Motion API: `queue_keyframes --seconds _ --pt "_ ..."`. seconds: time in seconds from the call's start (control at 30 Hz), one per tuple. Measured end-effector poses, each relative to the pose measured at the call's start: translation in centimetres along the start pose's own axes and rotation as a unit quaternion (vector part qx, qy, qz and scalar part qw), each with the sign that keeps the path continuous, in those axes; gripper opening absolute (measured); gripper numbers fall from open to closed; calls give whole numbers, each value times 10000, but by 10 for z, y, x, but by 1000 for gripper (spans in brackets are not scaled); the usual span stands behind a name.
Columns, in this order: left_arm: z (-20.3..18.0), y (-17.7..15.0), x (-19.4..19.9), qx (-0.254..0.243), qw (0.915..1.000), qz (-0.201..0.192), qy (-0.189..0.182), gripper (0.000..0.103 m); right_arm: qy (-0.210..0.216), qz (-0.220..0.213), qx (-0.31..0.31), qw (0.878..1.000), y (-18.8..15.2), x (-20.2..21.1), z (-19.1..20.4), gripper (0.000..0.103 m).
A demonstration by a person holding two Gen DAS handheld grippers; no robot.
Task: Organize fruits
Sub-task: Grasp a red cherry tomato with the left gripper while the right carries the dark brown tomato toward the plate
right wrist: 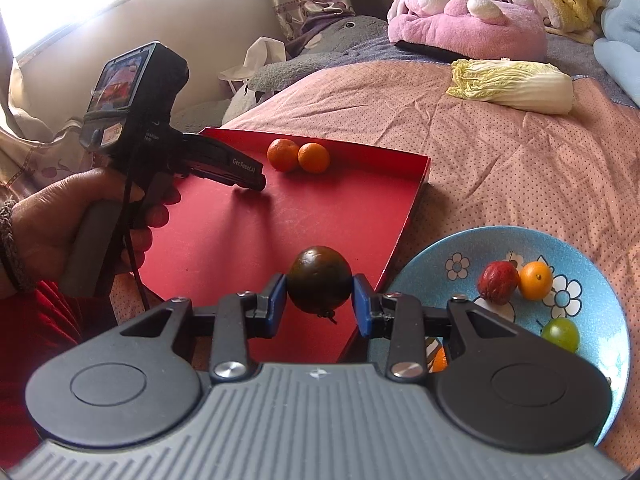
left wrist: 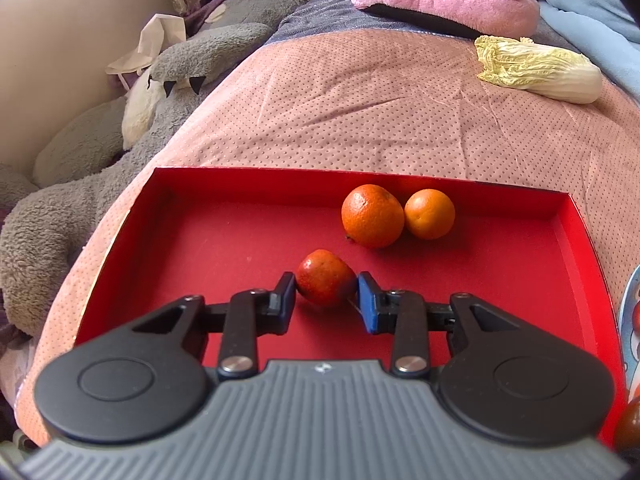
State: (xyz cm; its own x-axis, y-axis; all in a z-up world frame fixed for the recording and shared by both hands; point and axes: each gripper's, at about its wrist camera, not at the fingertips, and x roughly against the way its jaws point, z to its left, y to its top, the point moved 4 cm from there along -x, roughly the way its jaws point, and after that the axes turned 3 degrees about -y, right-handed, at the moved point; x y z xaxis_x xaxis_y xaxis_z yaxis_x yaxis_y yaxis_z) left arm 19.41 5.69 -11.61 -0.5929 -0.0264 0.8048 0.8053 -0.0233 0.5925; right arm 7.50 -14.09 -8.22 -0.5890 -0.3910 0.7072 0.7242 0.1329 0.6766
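Your left gripper (left wrist: 326, 294) has its jaws nearly closed, the blue pads pressed on either side of a small red fruit (left wrist: 325, 278) that sits low over the floor of the red tray (left wrist: 224, 184). Two oranges (left wrist: 396, 216) lie touching each other near the tray's far wall, well apart from the held fruit. Your right gripper (right wrist: 319, 300) keeps its jaws narrow around a dark green-brown fruit (right wrist: 319, 278), held above the tray's near right edge, just beside the blue flowered plate (right wrist: 452, 248). On that plate rest a dark red fruit (right wrist: 498, 282), touching a small orange (right wrist: 535, 280), and a green fruit (right wrist: 561, 333) nearer you. Your left hand (right wrist: 60, 232) grips the other tool's handle over the tray. A napa cabbage (right wrist: 516, 86) lies farther up the pink bed cover (right wrist: 500, 168).
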Motion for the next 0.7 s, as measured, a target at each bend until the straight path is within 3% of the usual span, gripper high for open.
queue_keyframes --seconds 0.37,0.7 --pt "6 -10 26 131 9995 -217 210 37 125 -43 177 9998 -2 12 22 41" --pt "0 -16 43 133 9991 -374 123 37 150 -54 266 9995 -6 20 30 41"
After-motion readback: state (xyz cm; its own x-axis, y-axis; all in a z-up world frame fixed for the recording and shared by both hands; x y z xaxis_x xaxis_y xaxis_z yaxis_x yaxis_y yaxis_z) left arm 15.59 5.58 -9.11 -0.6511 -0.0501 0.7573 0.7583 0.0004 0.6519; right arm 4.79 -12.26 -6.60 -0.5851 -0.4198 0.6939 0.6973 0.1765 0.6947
